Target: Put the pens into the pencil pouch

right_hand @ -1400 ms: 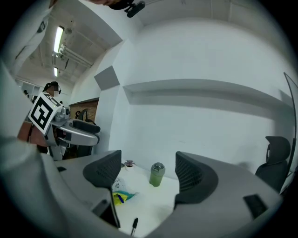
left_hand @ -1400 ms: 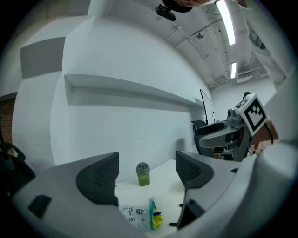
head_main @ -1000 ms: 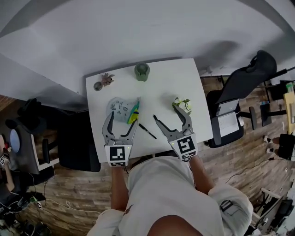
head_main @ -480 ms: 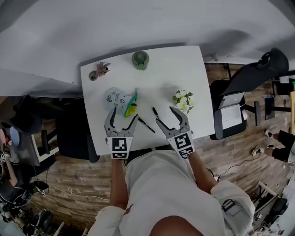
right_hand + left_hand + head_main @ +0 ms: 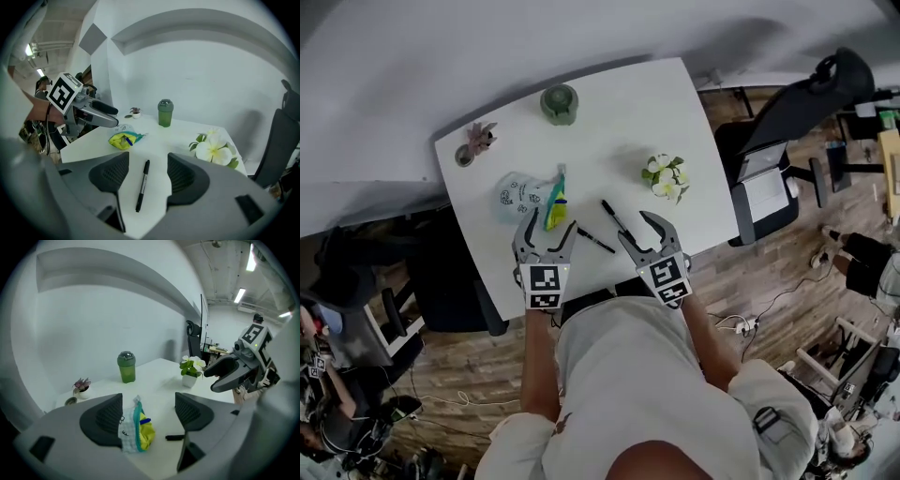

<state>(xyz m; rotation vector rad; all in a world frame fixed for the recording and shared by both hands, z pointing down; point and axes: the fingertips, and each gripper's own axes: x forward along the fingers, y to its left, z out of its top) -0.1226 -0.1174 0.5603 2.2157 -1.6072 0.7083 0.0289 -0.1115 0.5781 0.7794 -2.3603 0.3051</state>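
Observation:
A white patterned pencil pouch point(image 5: 523, 195) with a teal zip and yellow lining lies open on the white table point(image 5: 619, 112), with a blue pen point(image 5: 144, 420) inside it. My left gripper point(image 5: 548, 223) hovers just in front of the pouch point(image 5: 136, 430), which shows between its jaws untouched. Two black pens lie loose: one point(image 5: 596, 241) between the grippers, the other point(image 5: 615, 217) ahead of my right gripper point(image 5: 636, 230). In the right gripper view that pen point(image 5: 142, 185) lies on the table between the jaws, not gripped. Both pairs of jaws have just been closing a little and stand open.
A green shaker bottle point(image 5: 560, 103) stands at the table's far side and a white flower pot point(image 5: 666, 176) at the right. A small potted plant point(image 5: 478, 139) sits at the far left corner. A black office chair point(image 5: 806, 94) stands right of the table.
Both grippers have come down toward the table and tipped forward. The right gripper's jaws look narrower than before. Pouch and pens have not moved.

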